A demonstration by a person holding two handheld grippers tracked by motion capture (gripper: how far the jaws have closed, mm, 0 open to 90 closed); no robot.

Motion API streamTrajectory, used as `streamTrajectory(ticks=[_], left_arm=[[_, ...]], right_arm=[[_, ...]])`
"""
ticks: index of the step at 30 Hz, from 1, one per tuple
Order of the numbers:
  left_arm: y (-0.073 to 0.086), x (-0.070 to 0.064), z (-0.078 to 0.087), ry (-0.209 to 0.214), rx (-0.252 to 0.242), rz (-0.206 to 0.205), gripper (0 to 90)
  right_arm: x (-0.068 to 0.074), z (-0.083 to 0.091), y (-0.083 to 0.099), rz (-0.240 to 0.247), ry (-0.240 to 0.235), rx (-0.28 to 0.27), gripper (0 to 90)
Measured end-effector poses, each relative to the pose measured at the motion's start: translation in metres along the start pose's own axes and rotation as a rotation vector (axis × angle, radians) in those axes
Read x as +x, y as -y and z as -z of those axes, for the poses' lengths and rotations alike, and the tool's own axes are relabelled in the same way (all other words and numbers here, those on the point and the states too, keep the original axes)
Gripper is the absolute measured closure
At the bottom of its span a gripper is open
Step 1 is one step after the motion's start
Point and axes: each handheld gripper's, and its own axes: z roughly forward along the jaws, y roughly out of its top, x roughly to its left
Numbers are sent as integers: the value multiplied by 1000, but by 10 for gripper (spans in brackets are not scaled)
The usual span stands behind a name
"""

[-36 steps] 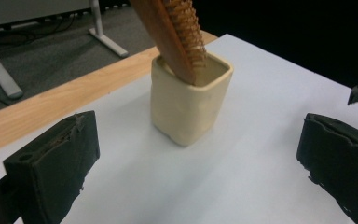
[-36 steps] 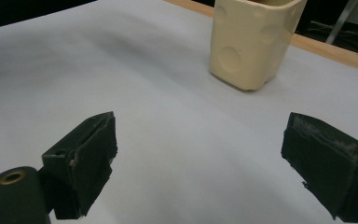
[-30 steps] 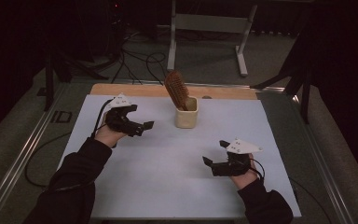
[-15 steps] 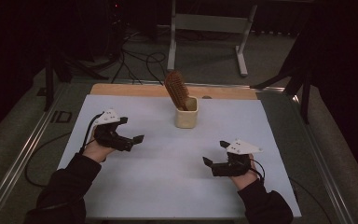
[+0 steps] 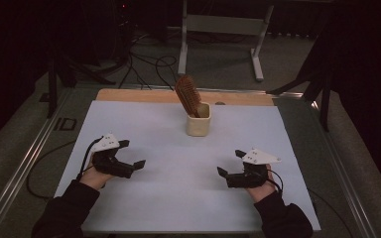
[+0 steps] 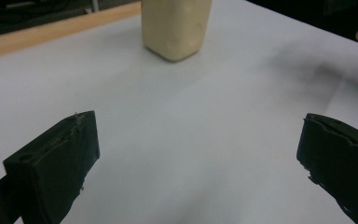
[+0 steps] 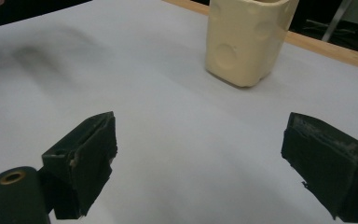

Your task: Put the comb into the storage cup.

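Hairbrush [image 5: 187, 94] stands bristle-end up in the cream cup [image 5: 199, 119], tilted toward the left and well ahead of both sets of fingers — neither touches it. The left gripper [image 5: 131, 168] has its fingers spread wide with nothing between them; in the left gripper view one finger [image 6: 56, 161] rises at the lower left and the other at the far right edge, bare white surface in the gap, and the cup [image 6: 175, 25] sits beyond them, a little left of the gap's middle. The right gripper [image 5: 223, 174] is likewise parted and empty; in the right gripper view its fingers [image 7: 85, 156] frame plain white surface, and the cup [image 7: 248, 39] stands past them, nearer the right-hand finger, with round dimples showing on its side. Both grippers are held low over the near part of the counter [image 5: 168, 198], each in a hand with a dark sleeve, well apart from one another, the cup ahead and between them. Beyond the cup the white cover ends at a wooden strip [image 5: 139, 95] along the counter's far edge — behind that, cables [image 5: 149, 64] lie on the dark floor beside a metal stand [image 5: 223, 25].
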Motion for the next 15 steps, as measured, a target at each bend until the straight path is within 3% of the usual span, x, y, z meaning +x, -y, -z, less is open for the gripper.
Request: streamTrajectory(ticks=[9,15], left_arm=[[28,-3,10,-21,7,5,0],[44,-4,19,-30,10,6,0]], right_arm=[[-2,2,3,13,-9,-2,98],[-4,6,8,9,-40,-6,98]])
